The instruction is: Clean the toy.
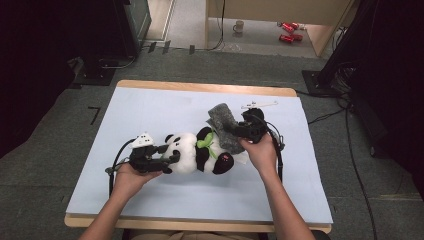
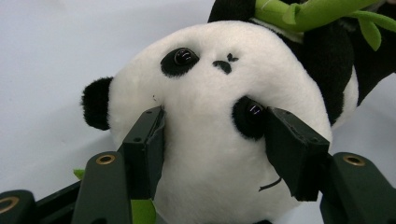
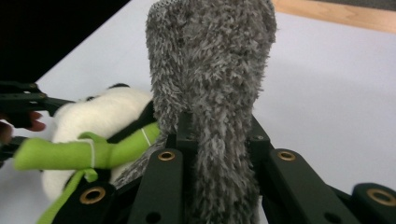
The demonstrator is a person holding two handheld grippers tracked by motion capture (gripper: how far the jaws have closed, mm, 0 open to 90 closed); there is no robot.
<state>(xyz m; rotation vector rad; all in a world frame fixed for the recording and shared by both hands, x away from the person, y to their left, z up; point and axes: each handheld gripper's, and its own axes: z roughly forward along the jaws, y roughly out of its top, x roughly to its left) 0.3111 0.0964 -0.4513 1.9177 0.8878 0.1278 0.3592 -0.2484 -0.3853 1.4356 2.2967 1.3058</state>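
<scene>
A black and white panda plush lies on its back in the middle of the pale blue mat, with a green bamboo sprig at its neck. My left gripper is shut on the panda's head, and its pads press into both cheeks. A grey fuzzy cloth hangs over the panda's body. My right gripper is shut on that grey cloth, whose free end rises above the jaws. The panda and its bamboo sprig lie to the left behind the cloth.
The mat covers a wooden table. Beyond it on the floor stand a mug and red cans. Black stands and cables flank the table. Bare mat lies on every side of the panda.
</scene>
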